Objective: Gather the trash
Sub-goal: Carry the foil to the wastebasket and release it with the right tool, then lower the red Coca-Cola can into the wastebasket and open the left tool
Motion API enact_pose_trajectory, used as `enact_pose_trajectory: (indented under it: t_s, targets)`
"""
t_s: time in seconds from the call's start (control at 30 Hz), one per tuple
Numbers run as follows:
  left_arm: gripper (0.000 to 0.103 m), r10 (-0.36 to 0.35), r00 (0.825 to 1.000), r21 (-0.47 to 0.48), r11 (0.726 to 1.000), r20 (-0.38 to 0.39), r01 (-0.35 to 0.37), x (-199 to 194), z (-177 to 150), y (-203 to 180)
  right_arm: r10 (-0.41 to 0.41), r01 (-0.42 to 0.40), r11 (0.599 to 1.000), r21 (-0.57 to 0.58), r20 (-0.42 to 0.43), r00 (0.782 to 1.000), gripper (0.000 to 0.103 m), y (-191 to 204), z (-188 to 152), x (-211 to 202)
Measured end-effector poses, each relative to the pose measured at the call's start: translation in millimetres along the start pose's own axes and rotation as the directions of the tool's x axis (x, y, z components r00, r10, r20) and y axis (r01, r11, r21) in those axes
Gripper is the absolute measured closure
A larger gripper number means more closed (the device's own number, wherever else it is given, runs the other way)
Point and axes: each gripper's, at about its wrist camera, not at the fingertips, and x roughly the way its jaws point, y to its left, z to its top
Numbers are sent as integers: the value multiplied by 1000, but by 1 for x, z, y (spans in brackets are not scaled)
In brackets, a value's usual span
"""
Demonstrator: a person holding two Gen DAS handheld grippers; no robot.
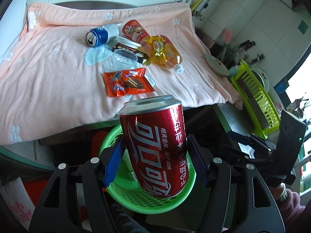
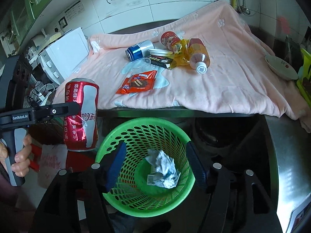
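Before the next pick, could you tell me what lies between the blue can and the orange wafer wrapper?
A clear plastic cup lies on its side between the blue can and the orange wafer wrapper, on the pink blanket. Both wrist views show it.

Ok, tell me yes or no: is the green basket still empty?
No: in the right wrist view a crumpled white paper lies at the bottom of the green basket.
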Motion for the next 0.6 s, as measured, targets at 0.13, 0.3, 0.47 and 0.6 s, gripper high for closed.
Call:
enact_pose_trajectory:
  t_s: [0.13, 0.3, 0.47, 0.6]
  targets:
    - [39, 1, 1000, 11, 1000, -20, -1, 7, -4, -6, -9, 9, 1000, -9, 35, 999, 25, 0, -2, -13]
    - [39, 6, 999, 23, 1000, -43, -5, 12, -11, -11, -36, 38, 999, -39, 58, 998, 18, 2, -5, -22]
    - [39, 23, 998, 27, 999, -62, -22, 18, -17, -13, -79, 83, 995, -55, 65, 995, 15, 3, -10, -23]
    - [39, 51, 996, 38, 998, -78, -48, 23, -21, -14, -81, 84, 996, -37, 63, 995, 15, 2, -12, -22]
